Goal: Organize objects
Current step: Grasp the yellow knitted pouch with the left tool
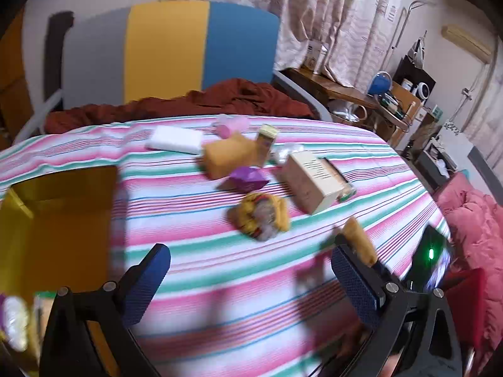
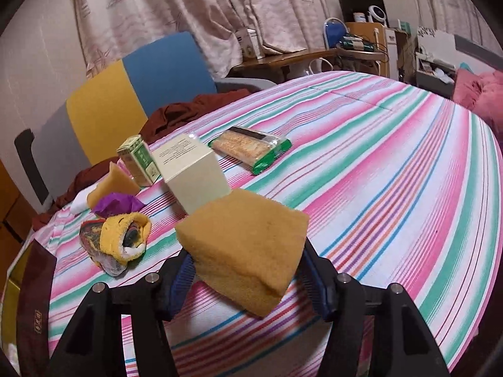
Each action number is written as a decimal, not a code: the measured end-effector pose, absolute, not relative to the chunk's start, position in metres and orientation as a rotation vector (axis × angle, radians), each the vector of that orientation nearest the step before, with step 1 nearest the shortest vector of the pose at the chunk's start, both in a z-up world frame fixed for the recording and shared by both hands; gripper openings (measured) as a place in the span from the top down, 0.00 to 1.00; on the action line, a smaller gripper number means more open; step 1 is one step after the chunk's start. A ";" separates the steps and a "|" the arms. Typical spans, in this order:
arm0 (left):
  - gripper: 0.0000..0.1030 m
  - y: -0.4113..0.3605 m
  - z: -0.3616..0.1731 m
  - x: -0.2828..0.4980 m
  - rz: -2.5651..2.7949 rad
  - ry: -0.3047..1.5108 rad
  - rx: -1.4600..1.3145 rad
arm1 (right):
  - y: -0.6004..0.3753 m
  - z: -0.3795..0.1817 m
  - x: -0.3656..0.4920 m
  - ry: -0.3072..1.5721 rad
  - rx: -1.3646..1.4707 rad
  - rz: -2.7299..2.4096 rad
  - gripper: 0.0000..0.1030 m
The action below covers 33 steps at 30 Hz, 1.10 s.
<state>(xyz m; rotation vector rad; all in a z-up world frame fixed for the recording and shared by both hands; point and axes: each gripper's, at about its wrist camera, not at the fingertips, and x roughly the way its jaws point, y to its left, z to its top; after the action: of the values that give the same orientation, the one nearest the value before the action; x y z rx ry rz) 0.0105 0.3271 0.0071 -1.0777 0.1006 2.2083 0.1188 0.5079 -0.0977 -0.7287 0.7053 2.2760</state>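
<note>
My right gripper (image 2: 248, 267) is shut on a yellow sponge (image 2: 248, 248) and holds it above the striped table (image 2: 393, 172). The same sponge shows past my left gripper's right finger in the left wrist view (image 1: 358, 240). My left gripper (image 1: 251, 279) is open and empty over the table (image 1: 188, 251), beside a gold open box (image 1: 59, 216). On the table lie a rolled yellow cloth (image 2: 124, 242), a purple packet (image 2: 114, 204), a second yellow sponge (image 2: 111, 185), a cream box (image 2: 191, 172), a green carton (image 2: 140, 160) and a wrapped snack (image 2: 251, 147).
A white block (image 1: 176, 139) and a pink item (image 1: 229, 125) lie at the table's far side. A chair with grey, yellow and blue back (image 1: 169, 50) stands behind, with red cloth (image 1: 220, 97) on it. A cluttered wooden desk (image 2: 298, 56) is farther back.
</note>
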 end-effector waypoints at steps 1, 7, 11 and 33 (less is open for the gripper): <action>0.00 0.336 0.006 0.008 2.214 0.107 -1.055 | 0.508 -0.098 0.119 0.707 -0.723 2.277 0.39; 0.02 0.382 -0.019 -0.020 2.208 0.193 -1.080 | 0.508 -0.099 0.123 0.720 -0.693 2.289 0.39; 0.11 0.400 -0.044 -0.035 2.198 0.233 -1.131 | 0.508 -0.100 0.123 0.723 -0.684 2.291 0.39; 0.61 0.390 -0.078 -0.031 2.165 0.232 -1.126 | 0.507 -0.101 0.125 0.711 -0.685 2.286 0.39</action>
<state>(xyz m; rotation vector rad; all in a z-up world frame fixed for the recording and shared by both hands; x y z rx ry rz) -0.0313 0.3899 -0.0782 -1.1257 0.2321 2.1654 0.1249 0.5073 -0.1012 -0.6851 0.7114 2.2859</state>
